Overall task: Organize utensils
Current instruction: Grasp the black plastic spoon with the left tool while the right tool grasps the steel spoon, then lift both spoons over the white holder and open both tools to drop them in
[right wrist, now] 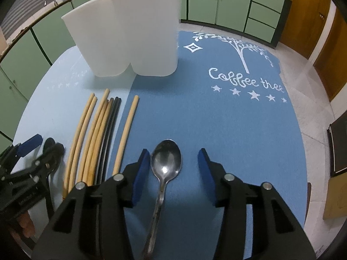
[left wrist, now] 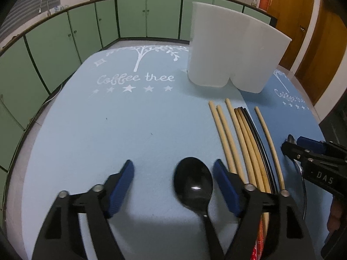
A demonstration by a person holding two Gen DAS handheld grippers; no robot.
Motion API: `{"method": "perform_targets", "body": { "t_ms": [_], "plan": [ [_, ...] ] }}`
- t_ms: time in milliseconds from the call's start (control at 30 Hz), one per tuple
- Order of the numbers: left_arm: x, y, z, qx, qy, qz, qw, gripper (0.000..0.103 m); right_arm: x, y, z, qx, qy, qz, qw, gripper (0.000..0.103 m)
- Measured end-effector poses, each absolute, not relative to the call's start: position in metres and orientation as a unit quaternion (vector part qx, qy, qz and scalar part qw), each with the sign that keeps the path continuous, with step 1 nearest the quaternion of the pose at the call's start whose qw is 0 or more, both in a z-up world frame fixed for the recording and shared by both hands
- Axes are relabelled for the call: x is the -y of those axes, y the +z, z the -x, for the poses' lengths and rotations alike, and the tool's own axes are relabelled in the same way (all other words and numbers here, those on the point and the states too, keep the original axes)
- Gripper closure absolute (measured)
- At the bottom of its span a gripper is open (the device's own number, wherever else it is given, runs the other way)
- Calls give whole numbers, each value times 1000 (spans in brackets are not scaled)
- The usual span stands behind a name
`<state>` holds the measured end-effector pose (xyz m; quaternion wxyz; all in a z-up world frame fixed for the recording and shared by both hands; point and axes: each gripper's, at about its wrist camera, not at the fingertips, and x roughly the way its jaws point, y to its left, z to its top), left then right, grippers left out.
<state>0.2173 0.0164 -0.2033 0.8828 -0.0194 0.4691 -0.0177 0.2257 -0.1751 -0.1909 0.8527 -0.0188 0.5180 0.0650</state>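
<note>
A black plastic spoon (left wrist: 193,182) lies on the light blue mat (left wrist: 97,130) between the fingers of my left gripper (left wrist: 173,171). Its bowl sits close to the right pad, and the jaws stand wide and open. A metal spoon (right wrist: 166,160) lies on the darker blue mat (right wrist: 238,130) between the fingers of my right gripper (right wrist: 173,156), its bowl near the left pad with a gap on the other side; that gripper is open. Several wooden and black chopsticks (left wrist: 238,140) lie side by side between the two spoons. A white two-lobed holder (left wrist: 234,52) stands upright behind them.
Both mats cover a round table whose edge (left wrist: 26,130) curves close on the left. Green cabinets (left wrist: 86,28) run behind, and wooden doors (left wrist: 314,43) stand at the right. My right gripper (left wrist: 297,145) shows at the right edge of the left wrist view.
</note>
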Motion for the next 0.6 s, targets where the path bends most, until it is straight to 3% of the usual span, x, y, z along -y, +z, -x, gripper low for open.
{"method": "perform_targets", "body": {
  "t_ms": [167,267,300,433,600],
  "plan": [
    [-16,-204,-217,-469,-9,25,883,28,173,-192,-227,-521,62,26,851,55],
    [-19,-201,-213,-463,-6,37,886,53,175,-191,-226,-521,68,21,851,76],
    [-20,-200,-213,-462,-9,41,886,68,176,-191,-226,-521,71,18,850,75],
    [-24,-197,-210,-455,-25,60,888,68,183,-187,-222,-511,83,-1,855,75],
    [-19,-172,-194,-393,-35,45,918,68,195,-161,-203,-450,99,-15,887,76]
  ]
}}
